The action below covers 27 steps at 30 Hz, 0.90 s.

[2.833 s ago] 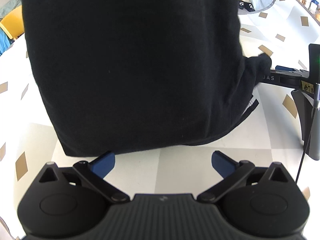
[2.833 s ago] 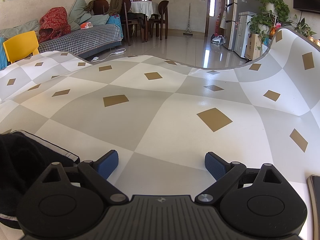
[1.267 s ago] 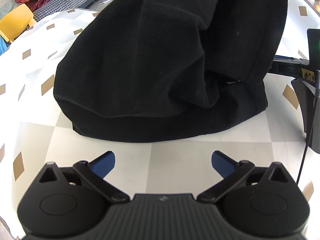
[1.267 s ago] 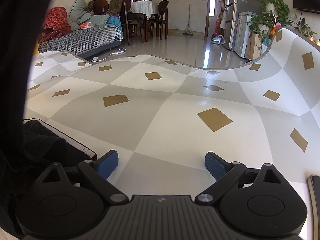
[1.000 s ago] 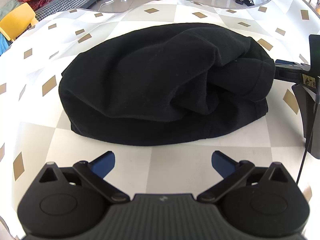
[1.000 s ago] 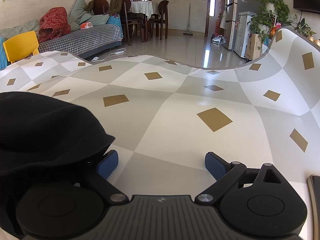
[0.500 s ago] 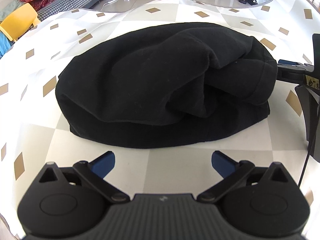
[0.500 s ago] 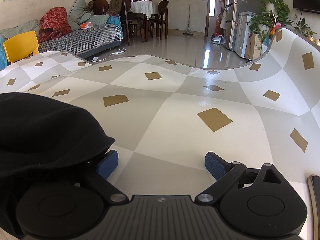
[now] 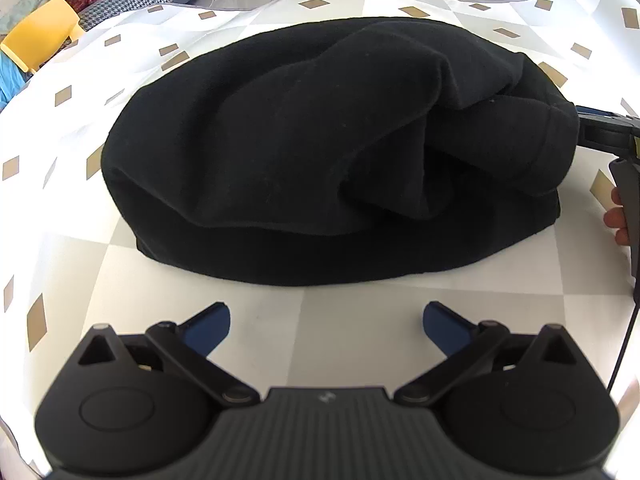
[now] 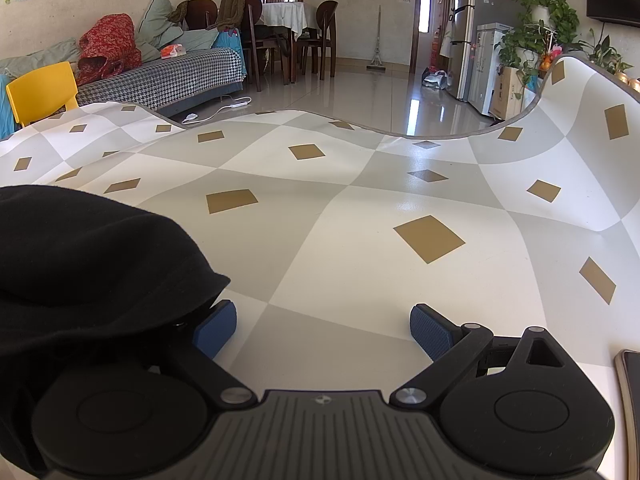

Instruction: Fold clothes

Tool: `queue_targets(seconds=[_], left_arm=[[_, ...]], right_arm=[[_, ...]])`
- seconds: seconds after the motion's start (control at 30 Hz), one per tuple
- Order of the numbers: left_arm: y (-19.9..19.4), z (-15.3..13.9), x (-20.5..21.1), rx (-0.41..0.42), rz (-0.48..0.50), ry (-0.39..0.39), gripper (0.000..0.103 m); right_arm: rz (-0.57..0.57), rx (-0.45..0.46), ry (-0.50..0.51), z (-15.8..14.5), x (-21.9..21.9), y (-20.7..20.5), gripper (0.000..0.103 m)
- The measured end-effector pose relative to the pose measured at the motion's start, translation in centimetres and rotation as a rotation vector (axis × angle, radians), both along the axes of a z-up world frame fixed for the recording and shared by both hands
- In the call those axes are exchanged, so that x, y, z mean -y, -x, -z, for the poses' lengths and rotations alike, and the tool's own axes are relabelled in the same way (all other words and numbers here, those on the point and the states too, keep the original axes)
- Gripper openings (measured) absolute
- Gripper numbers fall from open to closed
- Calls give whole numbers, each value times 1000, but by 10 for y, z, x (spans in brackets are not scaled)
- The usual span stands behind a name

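Note:
A black garment lies in a rumpled, folded heap on the checkered table. My left gripper is open and empty, just short of the heap's near edge. My right gripper is open and empty; it also shows at the right edge of the left wrist view, beside the heap. In the right wrist view the garment drapes over the left side of that gripper, reaching its left fingertip.
The table's covering is white and grey with tan diamonds and curls up at the far right. A phone edge lies at the right. A yellow chair, sofa and dining set stand beyond the table.
The garment, held up in the air earlier, dropped onto the table into a heap about a second ago. The left gripper has since drawn back slightly. The right gripper has not moved.

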<state>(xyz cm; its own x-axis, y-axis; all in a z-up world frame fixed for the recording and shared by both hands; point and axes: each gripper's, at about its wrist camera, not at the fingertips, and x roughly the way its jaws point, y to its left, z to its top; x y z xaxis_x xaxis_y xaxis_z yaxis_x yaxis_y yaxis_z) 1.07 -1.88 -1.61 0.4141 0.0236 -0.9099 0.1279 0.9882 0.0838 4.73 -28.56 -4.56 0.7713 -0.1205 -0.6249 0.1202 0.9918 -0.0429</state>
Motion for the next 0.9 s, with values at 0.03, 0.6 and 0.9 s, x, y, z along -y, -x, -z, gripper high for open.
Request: queue_targets(seconds=[0.03, 0.6, 0.9], left_arm=[[0, 1, 0, -2, -1, -1, 103], [-2, 7, -8, -27, -27, 12, 103], [-1, 11, -16, -33, -45, 46, 103]], right_arm=[[2, 0, 0, 0, 0, 0, 94], [-4, -111, -15, -10, -13, 34, 94], [45, -222, -33, -18, -26, 54, 94]])
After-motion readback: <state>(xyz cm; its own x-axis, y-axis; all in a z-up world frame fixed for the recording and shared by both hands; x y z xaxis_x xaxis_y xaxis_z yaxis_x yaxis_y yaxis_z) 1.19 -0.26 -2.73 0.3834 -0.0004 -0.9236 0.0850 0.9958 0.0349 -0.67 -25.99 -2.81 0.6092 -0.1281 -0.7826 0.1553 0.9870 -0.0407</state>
